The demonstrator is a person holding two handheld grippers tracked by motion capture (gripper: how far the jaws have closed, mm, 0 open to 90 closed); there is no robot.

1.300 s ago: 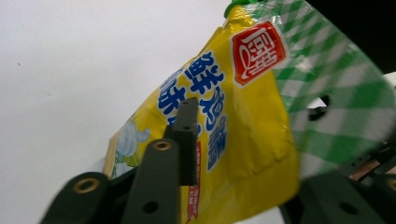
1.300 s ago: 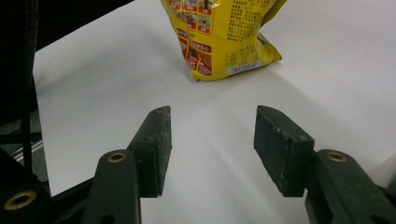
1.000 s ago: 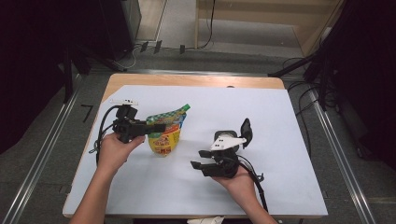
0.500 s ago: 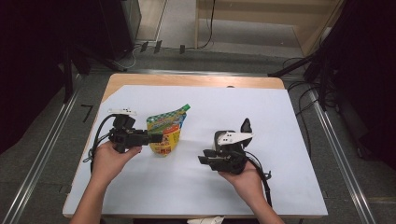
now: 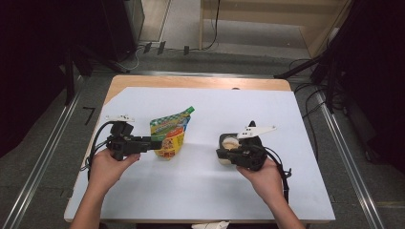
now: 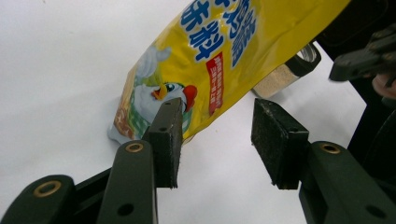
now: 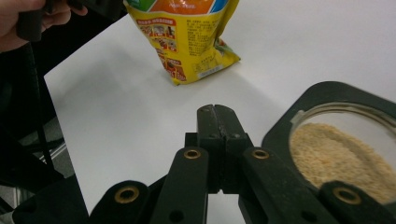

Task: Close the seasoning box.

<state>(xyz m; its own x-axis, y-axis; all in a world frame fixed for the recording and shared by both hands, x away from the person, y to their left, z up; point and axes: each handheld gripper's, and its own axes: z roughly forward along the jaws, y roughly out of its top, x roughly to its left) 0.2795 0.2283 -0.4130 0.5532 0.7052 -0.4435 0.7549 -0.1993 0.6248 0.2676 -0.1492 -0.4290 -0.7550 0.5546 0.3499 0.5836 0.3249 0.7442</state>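
Looking down from the high view, I have the white table point(image 5: 296, 114) spread under both of my hands, and the biggest thing on it is the yellow seasoning pouch point(image 5: 169, 133), standing left of centre with its green-capped top leaning toward the far right. Next in size is the jar of beige granules point(image 5: 229, 143), black-rimmed and open-topped, sitting right of centre and well apart from the pouch. My left gripper point(image 5: 154, 143) points at the pouch's lower left side, its tips just at the pouch in that view. In the left gripper view, the pouch point(image 6: 219, 60) lies beyond and above the pads: its bottom corner sits just past one pad point(image 6: 168, 135), while the other pad point(image 6: 278, 140) stands clear over bare table. Those jaws are spread with nothing between them, having just been opening. My right gripper point(image 5: 220, 153) sits at the near side of the jar, just beside its rim. In the right gripper view its fingers point(image 7: 217, 135) are pressed flat together on nothing, having just been closing, with the jar point(image 7: 341, 154) immediately beside them and the pouch point(image 7: 187, 42) farther off across the table.
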